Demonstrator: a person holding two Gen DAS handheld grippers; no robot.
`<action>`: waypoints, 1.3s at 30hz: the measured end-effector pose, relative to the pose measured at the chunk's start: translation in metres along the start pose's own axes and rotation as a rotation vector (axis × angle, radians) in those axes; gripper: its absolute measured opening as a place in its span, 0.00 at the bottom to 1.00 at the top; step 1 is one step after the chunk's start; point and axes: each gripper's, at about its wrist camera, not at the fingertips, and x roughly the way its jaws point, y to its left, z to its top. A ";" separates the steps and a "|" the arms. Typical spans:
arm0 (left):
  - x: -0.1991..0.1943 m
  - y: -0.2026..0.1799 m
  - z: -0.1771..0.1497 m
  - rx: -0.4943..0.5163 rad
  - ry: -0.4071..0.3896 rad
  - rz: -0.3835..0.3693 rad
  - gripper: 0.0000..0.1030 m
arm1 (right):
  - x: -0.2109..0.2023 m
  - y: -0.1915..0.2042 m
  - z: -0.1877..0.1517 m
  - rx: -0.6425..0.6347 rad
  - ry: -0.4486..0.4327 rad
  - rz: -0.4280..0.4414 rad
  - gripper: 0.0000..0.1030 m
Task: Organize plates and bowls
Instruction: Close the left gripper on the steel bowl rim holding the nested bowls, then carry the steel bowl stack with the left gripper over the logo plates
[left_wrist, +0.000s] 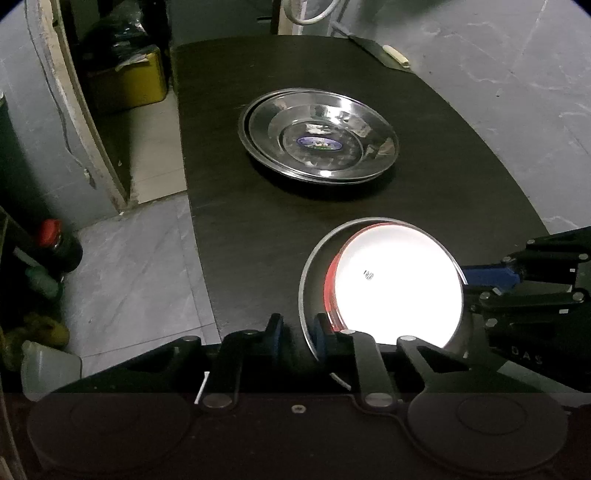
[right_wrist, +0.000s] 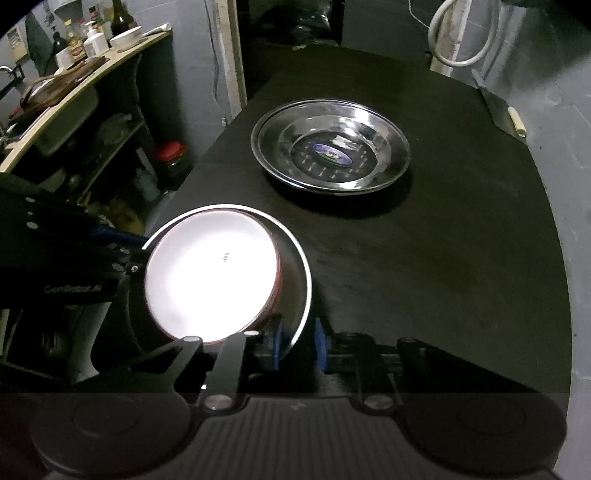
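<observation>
1. While the black table (left_wrist: 229, 206) carries two stacked round steel plates (left_wrist: 319, 134) near its middle, a round steel bowl (left_wrist: 308, 275) sits at the near edge.
2. Inside that bowl lies a red-rimmed white bowl (left_wrist: 397, 282).
3. Nearly closed, the left gripper (left_wrist: 297, 334) pinches the steel bowl's rim.
4. Opposite, the right gripper (right_wrist: 300, 341) clamps the same rim, blue pads either side.

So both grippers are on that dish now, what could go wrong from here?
1. The left gripper and right gripper each pinch only the thin rim of the steel dish. An uneven lift could make it slip or twist.
2. The white bowl rides loose inside the dish, held by neither gripper. Any tilt could slide it out.
3. The stacked steel plates already sit slightly offset, so a careless landing may shove them.
</observation>
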 end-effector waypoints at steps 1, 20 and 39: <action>0.000 0.000 0.000 0.002 0.000 -0.001 0.17 | 0.000 0.000 0.000 -0.002 -0.001 0.001 0.17; 0.001 -0.003 0.003 0.024 -0.001 -0.009 0.09 | 0.000 0.001 0.001 -0.021 0.003 0.002 0.13; 0.001 -0.008 0.001 0.055 -0.016 0.015 0.09 | 0.001 0.000 0.000 -0.002 0.004 0.003 0.13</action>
